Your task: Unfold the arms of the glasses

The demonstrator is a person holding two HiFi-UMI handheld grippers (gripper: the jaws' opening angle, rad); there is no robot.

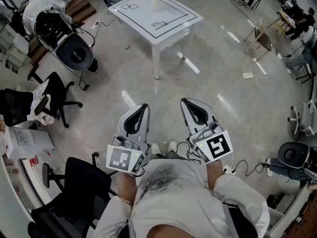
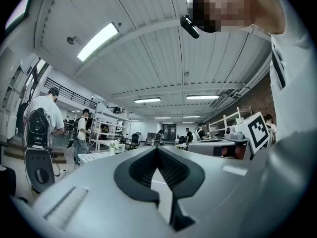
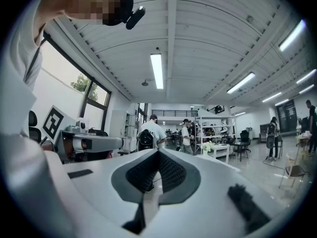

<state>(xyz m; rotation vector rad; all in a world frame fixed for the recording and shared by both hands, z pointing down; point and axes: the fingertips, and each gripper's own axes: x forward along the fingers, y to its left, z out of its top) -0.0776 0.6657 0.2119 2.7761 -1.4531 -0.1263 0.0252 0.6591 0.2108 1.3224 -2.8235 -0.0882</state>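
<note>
Grippers hover level, left gripper (image 1: 142,108) and right gripper (image 1: 186,103) both closed on nothing, far from the table (image 1: 143,14) (glasses not discernible there); arriving shut could shove them away.

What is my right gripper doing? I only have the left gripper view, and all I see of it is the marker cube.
Observer: The right gripper view shows the right gripper shut, with nothing between its jaws.
Operator: What is on top of that white table?
Observer: The head view shows black outlines drawn on the table; a small dark thing lies inside one, too small to name.
Operator: Am I close to it?
Observer: No. In the head view, open floor lies between the left gripper and the table.
</note>
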